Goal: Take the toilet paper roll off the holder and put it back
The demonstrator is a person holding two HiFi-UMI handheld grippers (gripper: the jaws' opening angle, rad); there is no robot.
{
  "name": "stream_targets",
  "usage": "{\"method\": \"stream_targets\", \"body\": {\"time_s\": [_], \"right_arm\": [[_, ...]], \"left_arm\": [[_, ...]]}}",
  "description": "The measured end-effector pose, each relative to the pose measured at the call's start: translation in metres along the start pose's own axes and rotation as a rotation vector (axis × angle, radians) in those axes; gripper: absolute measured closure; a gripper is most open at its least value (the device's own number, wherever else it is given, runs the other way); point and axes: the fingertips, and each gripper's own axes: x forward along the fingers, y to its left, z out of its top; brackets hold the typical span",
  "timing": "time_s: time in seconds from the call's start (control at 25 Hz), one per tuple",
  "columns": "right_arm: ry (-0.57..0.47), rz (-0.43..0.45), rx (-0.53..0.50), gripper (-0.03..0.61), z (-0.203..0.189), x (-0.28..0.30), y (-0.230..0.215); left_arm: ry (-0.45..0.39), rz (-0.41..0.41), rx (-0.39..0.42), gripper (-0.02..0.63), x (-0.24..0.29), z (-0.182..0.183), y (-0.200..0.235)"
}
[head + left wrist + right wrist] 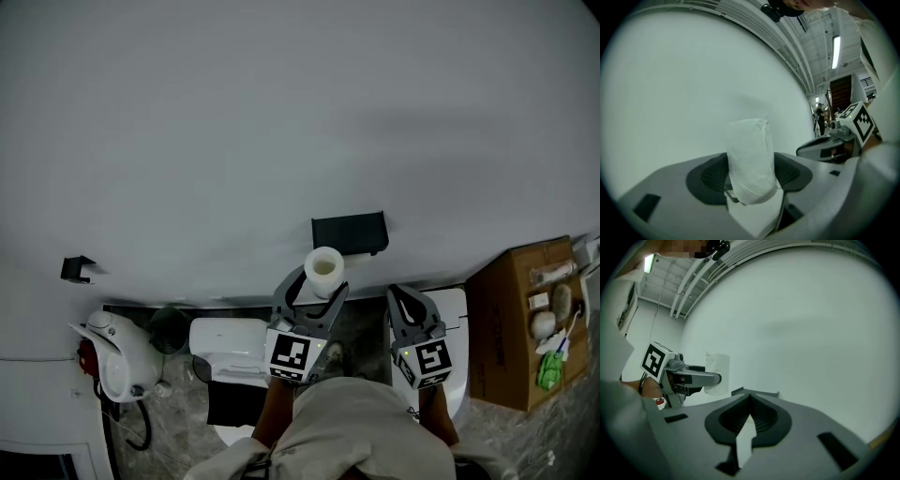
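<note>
White, soft paper sits between the fingers (708, 174) of your left gripper (316, 289). They pinch the toilet paper roll (751, 159) across its sides, and in the head view its hollow core end is turned up toward the camera. The roll is off the holder (350, 232), held in the air just below and to the left of that black bracket on the pale wall (281, 112). Judge it light, so it needs little force. It is squashy, though, and its outer sheets can slip or unwind. Squeeze hard and the cardboard core may crush. A hold across the middle of the body, as you have it, looks sound. Your right gripper (749, 422) hangs beside it, its fingers pressed together on nothing.
</note>
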Motion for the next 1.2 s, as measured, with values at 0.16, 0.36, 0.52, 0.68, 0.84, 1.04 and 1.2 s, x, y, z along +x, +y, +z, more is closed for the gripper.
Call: {"method": "stream_targets", "body": {"time_s": [0.16, 0.36, 0.52, 0.68, 0.84, 1.04, 1.2], "right_arm": [[0.006, -0.031, 0.005, 0.581, 0.0, 0.007, -0.011], [0.018, -0.074, 0.008, 0.581, 0.0, 0.012, -0.02], [0.027, -0.102, 0.015, 0.581, -0.001, 0.018, -0.027], [0.059, -0.121, 0.034, 0.581, -0.007, 0.021, -0.031], [0.052, -0.152, 0.03, 0.581, -0.005, 0.024, -0.038], [0.061, -0.171, 0.034, 0.581, -0.008, 0.028, -0.04], [0.069, -0.182, 0.038, 0.581, -0.007, 0.03, -0.039]], "left_arm": [[-0.002, -0.032, -0.003, 0.307, 0.019, 0.001, 0.003], [-0.008, -0.067, 0.002, 0.307, 0.035, 0.0, 0.007], [0.008, -0.09, 0.013, 0.307, 0.052, -0.005, 0.011], [0.025, -0.11, 0.026, 0.307, 0.067, -0.01, 0.013], [0.04, -0.129, 0.031, 0.307, 0.079, -0.015, 0.014], [0.063, -0.153, 0.033, 0.305, 0.09, -0.022, 0.015], [0.082, -0.164, 0.044, 0.305, 0.095, -0.027, 0.015]]}}
